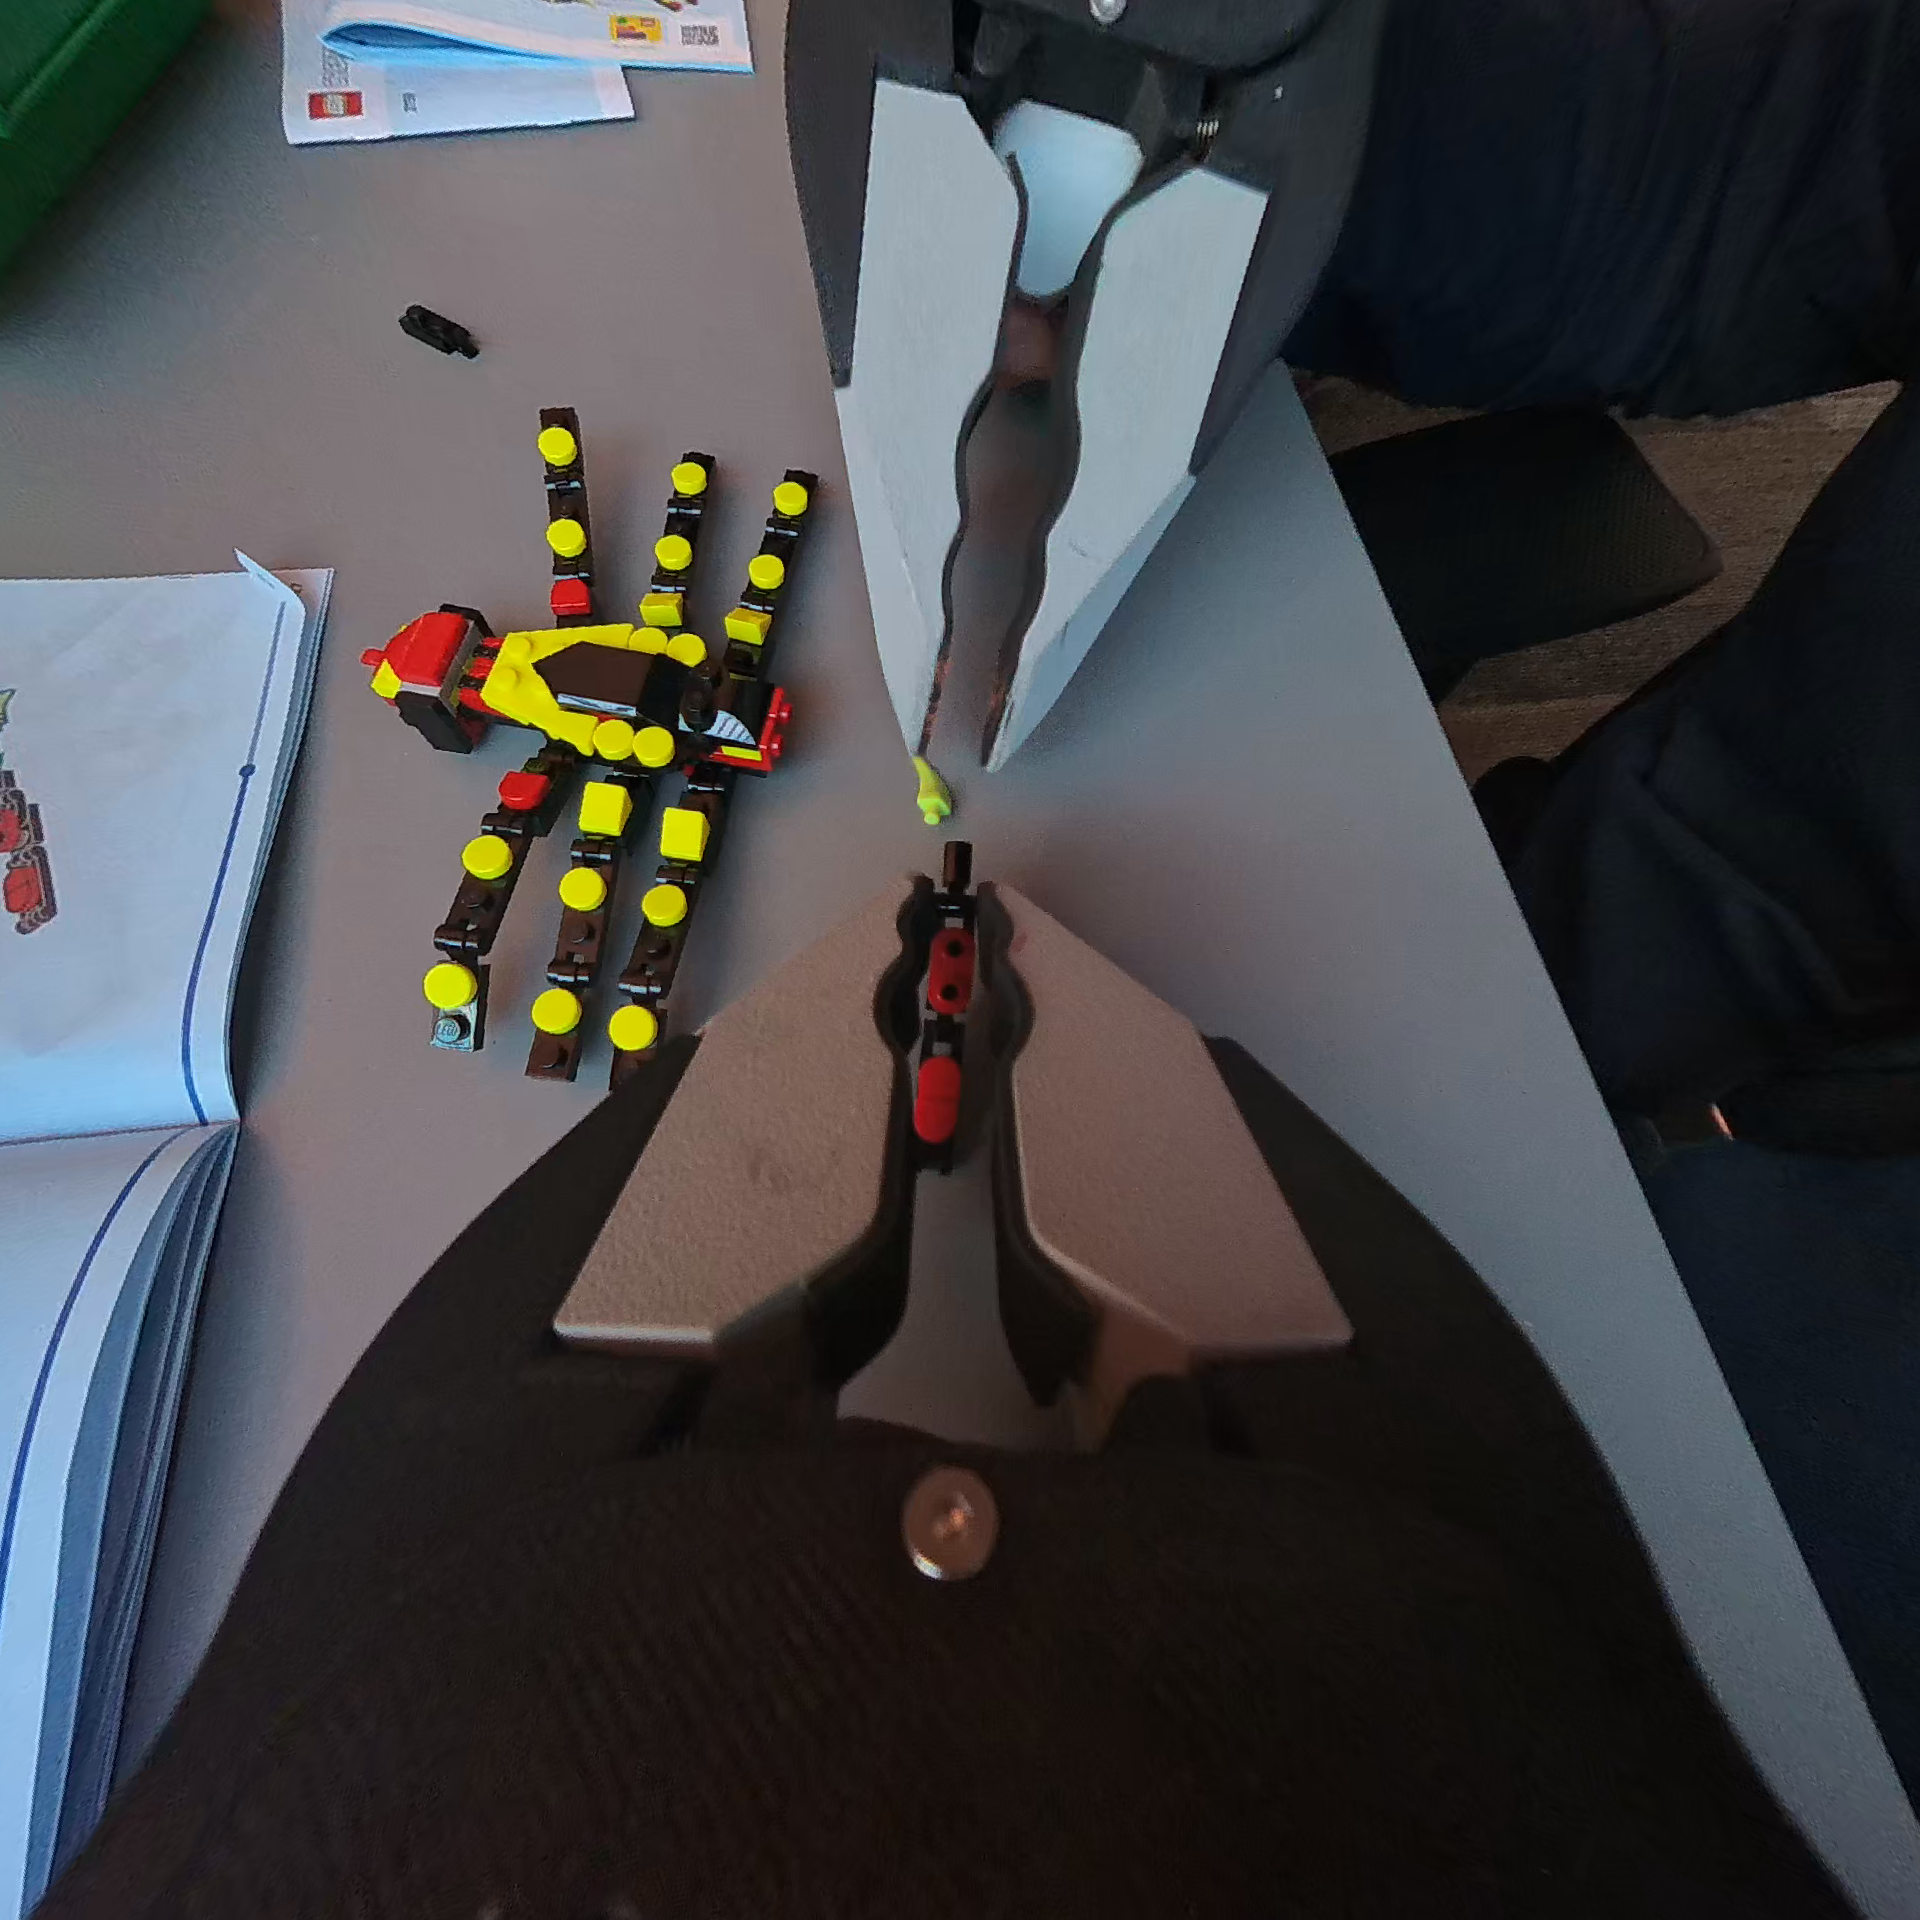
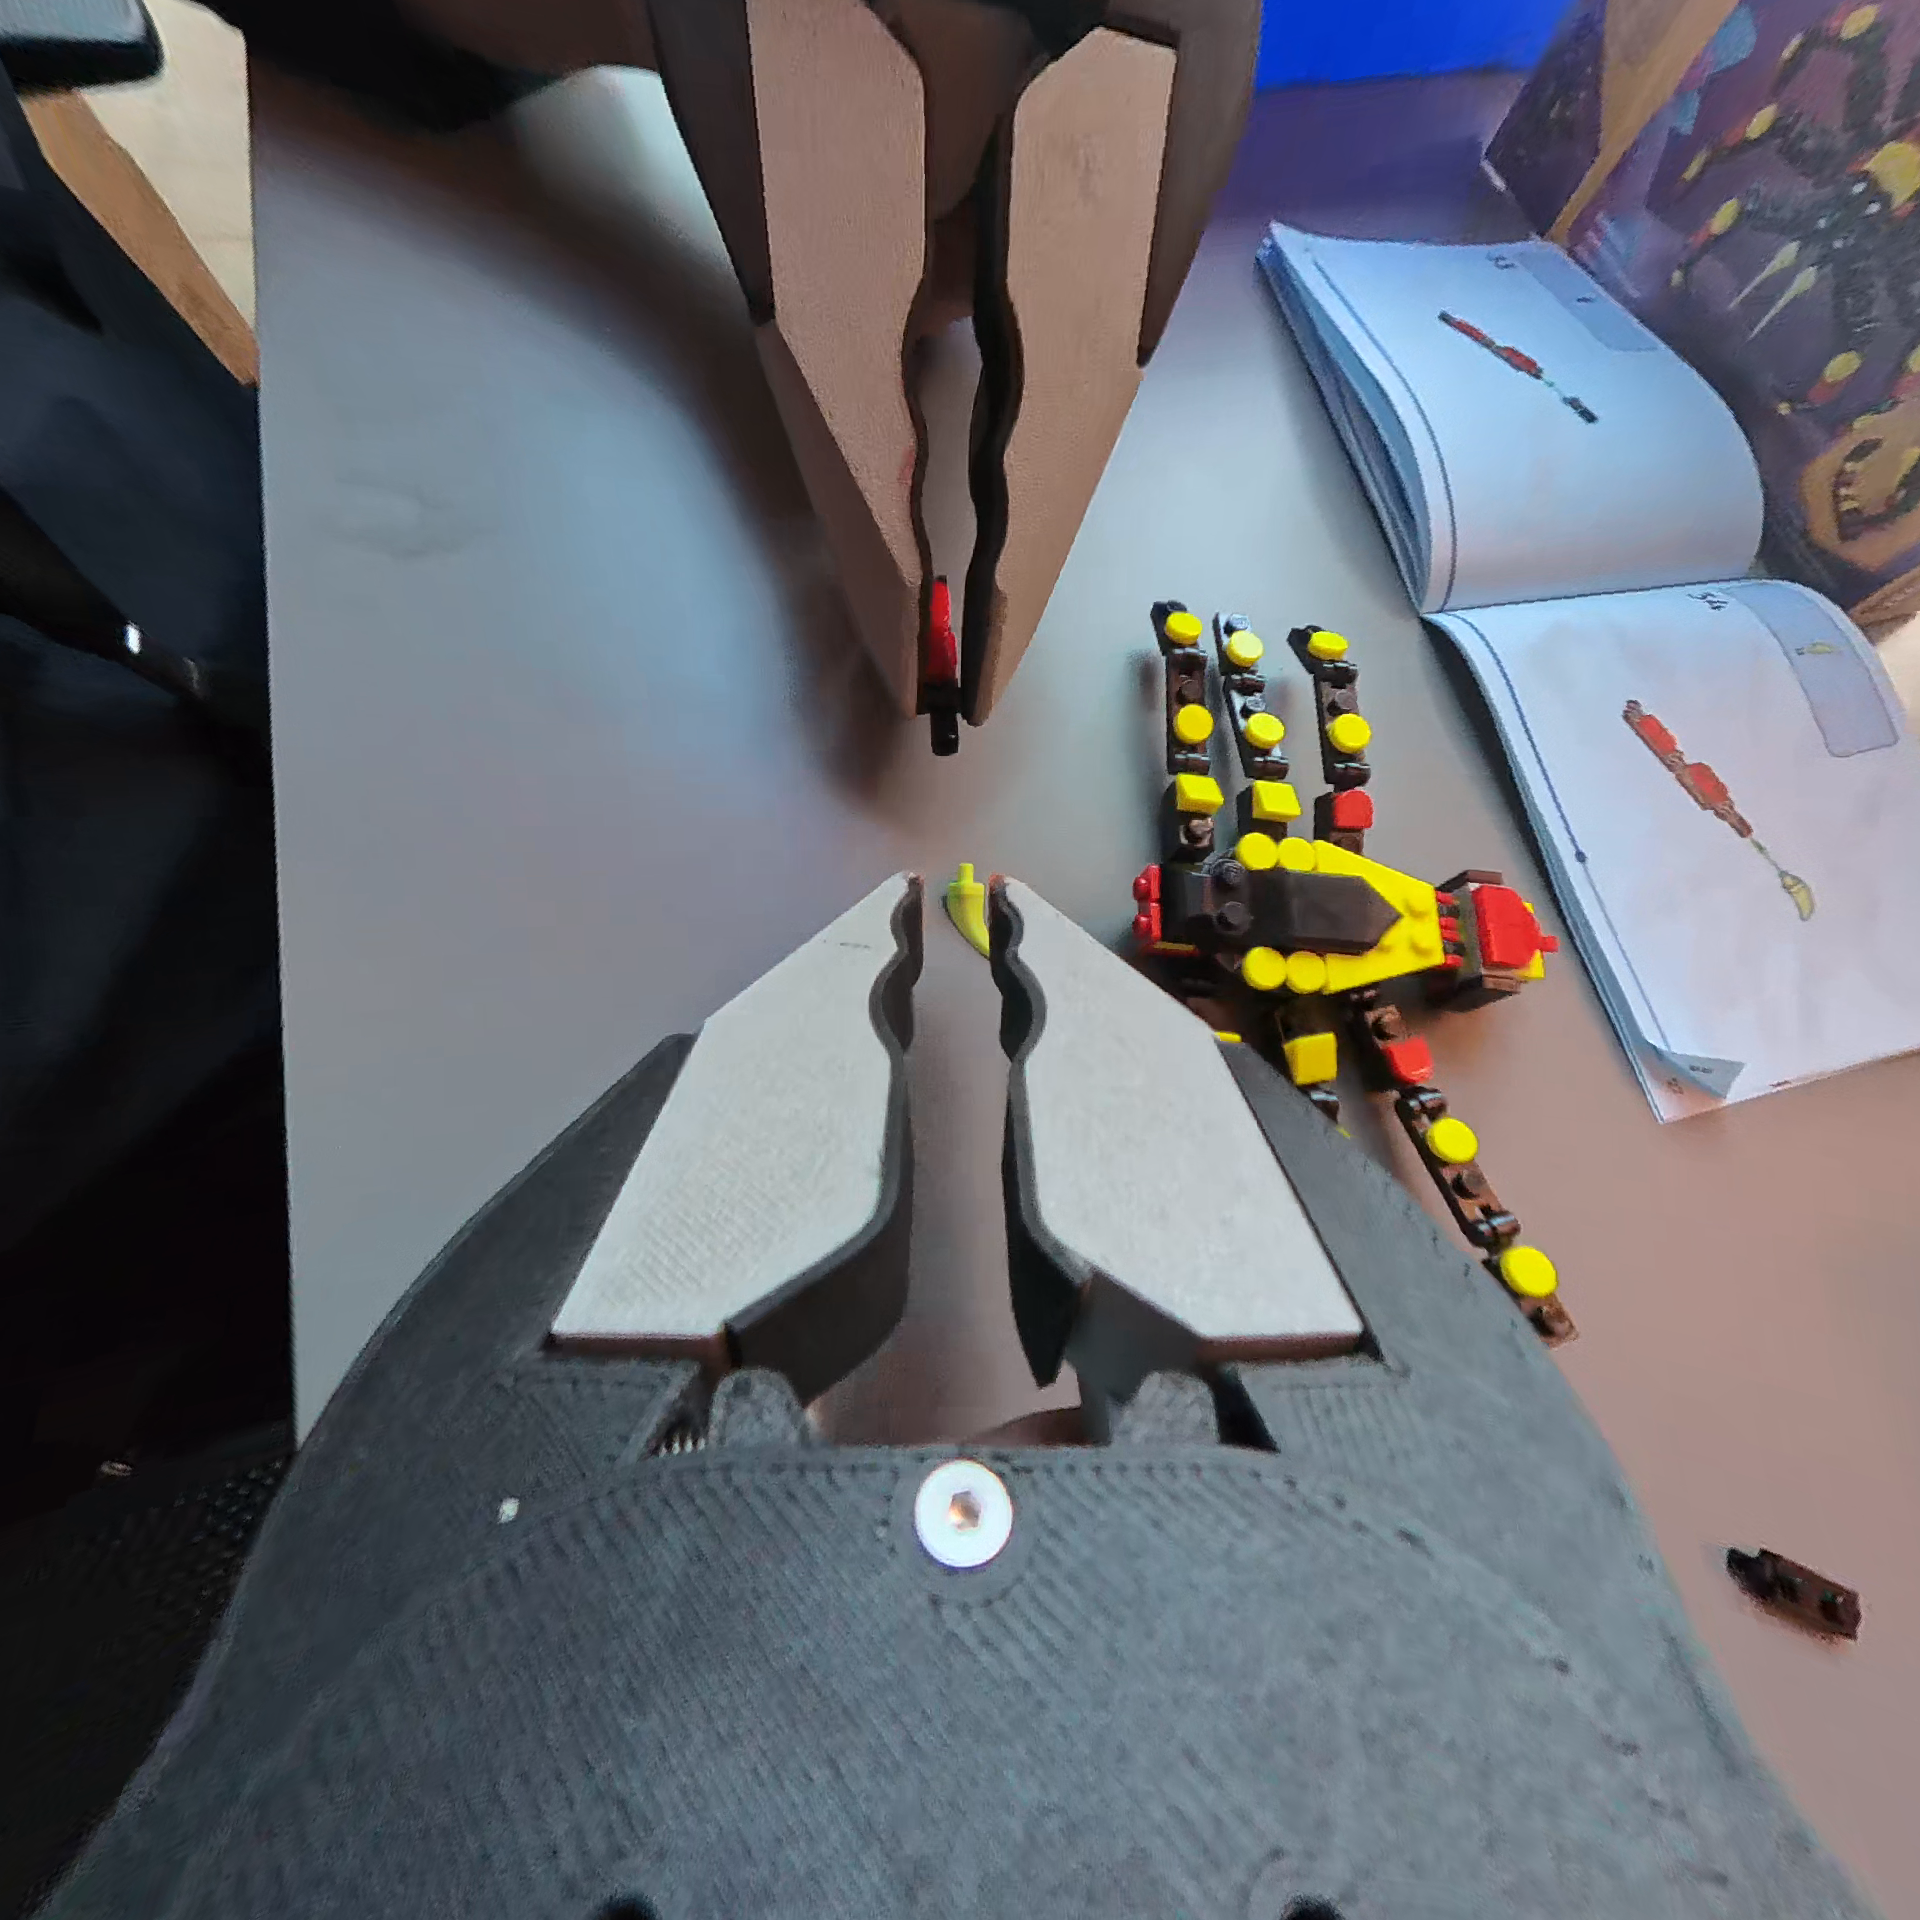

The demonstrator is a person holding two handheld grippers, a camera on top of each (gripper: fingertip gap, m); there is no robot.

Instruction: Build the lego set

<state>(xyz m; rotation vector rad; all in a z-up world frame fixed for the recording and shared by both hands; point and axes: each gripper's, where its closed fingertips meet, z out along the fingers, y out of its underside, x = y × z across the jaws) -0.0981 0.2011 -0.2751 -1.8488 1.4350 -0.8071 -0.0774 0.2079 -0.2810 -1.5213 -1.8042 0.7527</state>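
My left gripper (image 1: 951, 888) is shut on a red and black jointed Lego strip (image 1: 948, 997); the strip's black end pokes out past the tips. It also shows in the right wrist view (image 2: 940, 644). My right gripper (image 2: 956, 883) faces it tip to tip and is shut on a small lime-yellow claw piece (image 2: 966, 909), which also shows in the left wrist view (image 1: 930, 792). A small gap separates the claw and the black end. The yellow, black and red spider model (image 1: 603, 707) lies flat on the grey table (image 1: 1195, 831), just beside both grippers.
An open instruction booklet (image 1: 125, 831) lies beyond the model. A loose black piece (image 1: 438, 330) lies apart on the table. A leaflet (image 1: 468, 83), a green box (image 1: 62, 104) and the set's box (image 2: 1766, 260) are at the edges. The table edge and a chair (image 1: 1507, 540) are close.
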